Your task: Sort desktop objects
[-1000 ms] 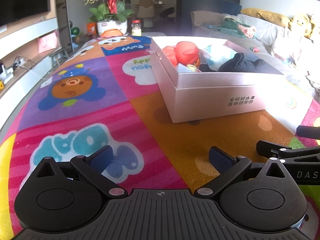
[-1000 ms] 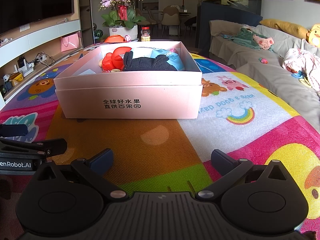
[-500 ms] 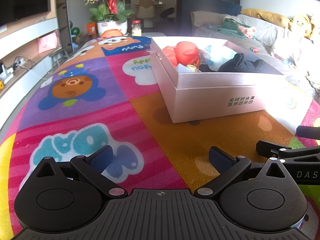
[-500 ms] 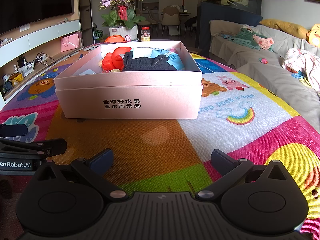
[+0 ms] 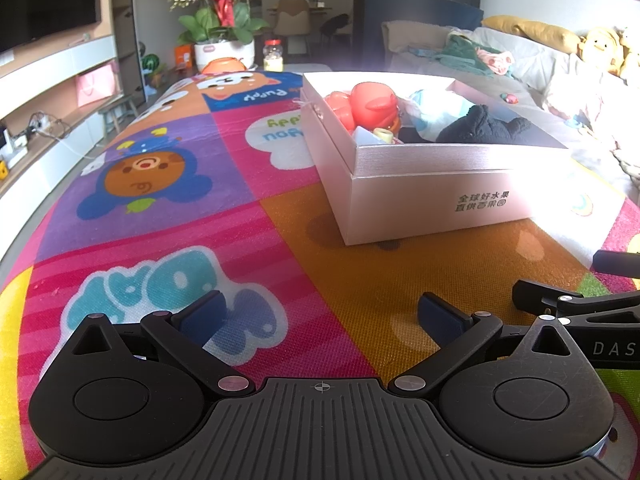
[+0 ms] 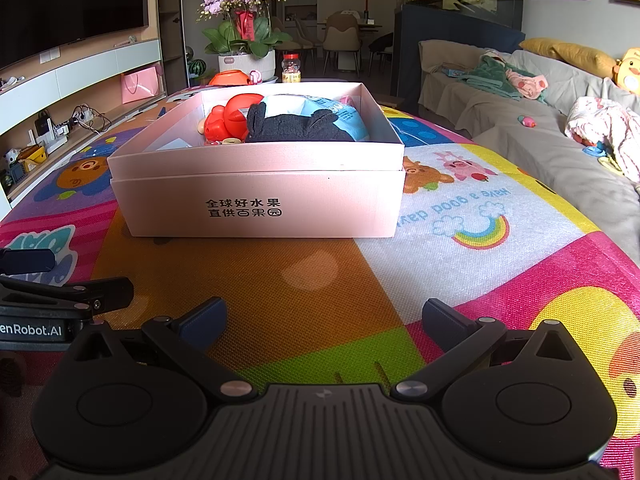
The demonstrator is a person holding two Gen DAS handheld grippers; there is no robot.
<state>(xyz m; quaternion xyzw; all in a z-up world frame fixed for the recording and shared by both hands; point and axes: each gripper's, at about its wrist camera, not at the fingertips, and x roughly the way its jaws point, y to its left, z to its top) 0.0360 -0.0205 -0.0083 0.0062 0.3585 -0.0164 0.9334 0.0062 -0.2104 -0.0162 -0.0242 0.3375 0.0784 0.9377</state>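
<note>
Left wrist view: left tool, fingers spread wide, grasping nothing, low over the play mat. Pink box, ahead and right, lidless, holds a red toy and a dark plush (other contents unclear).

Right wrist view: right tool, likewise released and bare. Pink box directly ahead on the mat; left tool at the left edge.

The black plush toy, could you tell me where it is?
In the right wrist view, the black plush toy lies inside the pink box, right of the red toy.
</note>
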